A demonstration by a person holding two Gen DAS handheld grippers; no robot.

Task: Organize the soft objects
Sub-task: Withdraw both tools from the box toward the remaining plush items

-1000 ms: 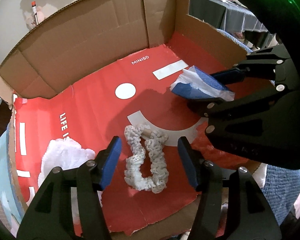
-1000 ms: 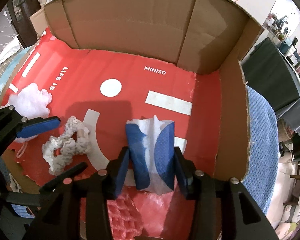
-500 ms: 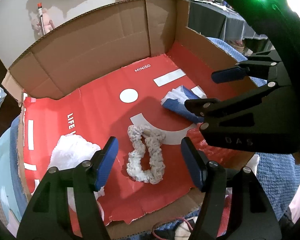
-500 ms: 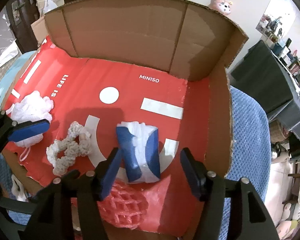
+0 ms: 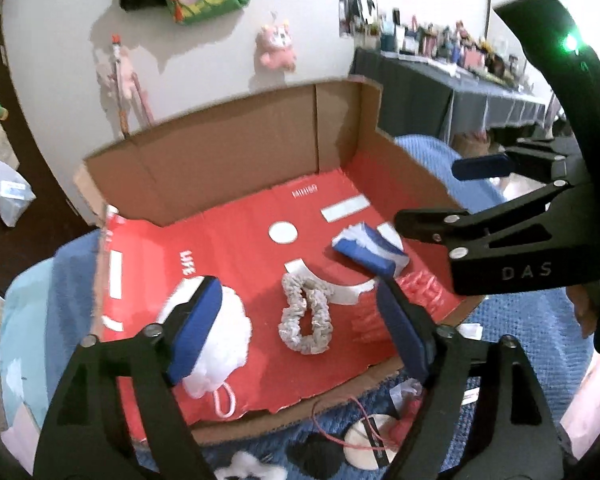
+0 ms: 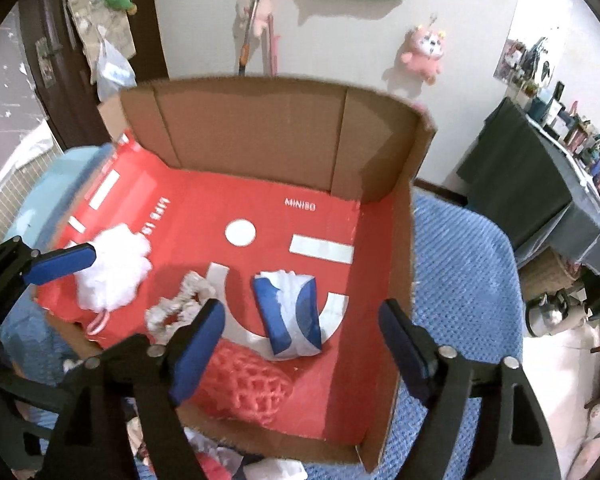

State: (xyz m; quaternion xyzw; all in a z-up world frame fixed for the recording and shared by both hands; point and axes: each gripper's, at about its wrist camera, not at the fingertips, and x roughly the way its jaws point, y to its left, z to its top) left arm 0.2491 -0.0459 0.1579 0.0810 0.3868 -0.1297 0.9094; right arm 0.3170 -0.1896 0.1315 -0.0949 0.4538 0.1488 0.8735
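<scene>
Four soft things already lie in the red box (image 6: pixel 384 248) — white pouf (image 5: pixel 216 332), knit scrunchie (image 5: pixel 306 318), blue-white pack (image 6: pixel 288 316), pink mesh (image 6: pixel 244 384) — both claws, left claw (image 5: pixel 300 328) and right claw (image 6: pixel 302 346), opening wide and empty, while loose scraps outside probably remain.

Red box floor (image 6: pixel 204 208) with white marks and brown walls; white puff (image 6: pixel 112 272), cream scrunchie (image 5: pixel 306 316), blue-and-white pack (image 6: pixel 290 316), red mesh (image 6: pixel 246 384), blue blanket (image 6: pixel 460 280).
</scene>
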